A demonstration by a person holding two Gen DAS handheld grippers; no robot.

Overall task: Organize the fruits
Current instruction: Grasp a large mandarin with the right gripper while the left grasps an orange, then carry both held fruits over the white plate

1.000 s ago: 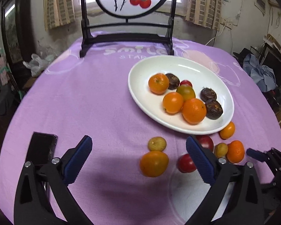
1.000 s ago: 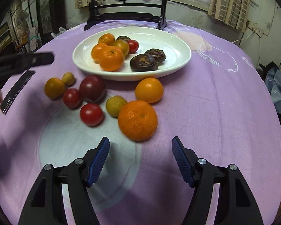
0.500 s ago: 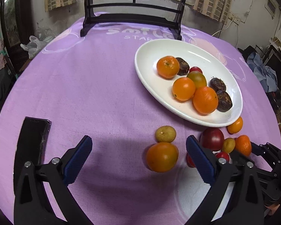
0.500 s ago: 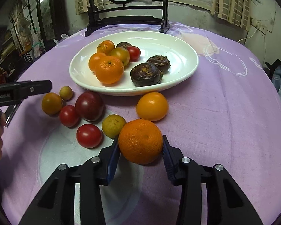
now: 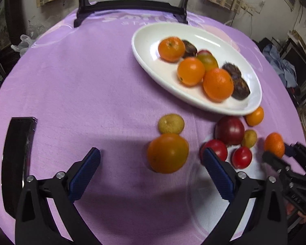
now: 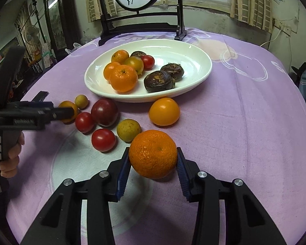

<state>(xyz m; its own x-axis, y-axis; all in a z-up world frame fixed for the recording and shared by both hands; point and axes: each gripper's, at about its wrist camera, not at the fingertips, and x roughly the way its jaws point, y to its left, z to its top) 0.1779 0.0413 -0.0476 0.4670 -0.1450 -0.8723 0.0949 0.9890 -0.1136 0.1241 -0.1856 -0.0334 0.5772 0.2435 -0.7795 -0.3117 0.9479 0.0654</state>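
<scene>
The right gripper [image 6: 153, 163] is clamped on a big orange mandarin [image 6: 153, 154], blue pads pressed to either flank, and a shadow beneath suggests it sits just clear of the purple surface [image 6: 244, 122]. Just beyond its left finger lies a yellow-green fruit [image 6: 128, 130], with a red tomato [image 6: 103, 139] beside that. Ahead, a smooth orange fruit [image 6: 164, 111] sits right against the rim of the white plate [image 6: 202, 69], between the held mandarin and the dish.

Over on the other side, the left gripper [image 5: 151, 173] hangs spread wide, grasping nothing. A large orange fruit [image 5: 167, 153] sits between its fingers but forward of them, touching neither pad. A small yellowish fruit [image 5: 171, 123] lies just behind it. By the right finger a red tomato [image 5: 215, 148] is partly hidden, and a dark red plum-like fruit [image 5: 230, 130] rests beyond, near the plate's edge.

The plate already carries three mandarins, a greenish-orange fruit, a small red tomato and dark brown rough-skinned pieces. A black phone [image 5: 16, 155] lies flat at the left edge of the surface. At the far side stands a dark wooden frame [image 6: 140, 20] holding a round painted panel of red fruit.
</scene>
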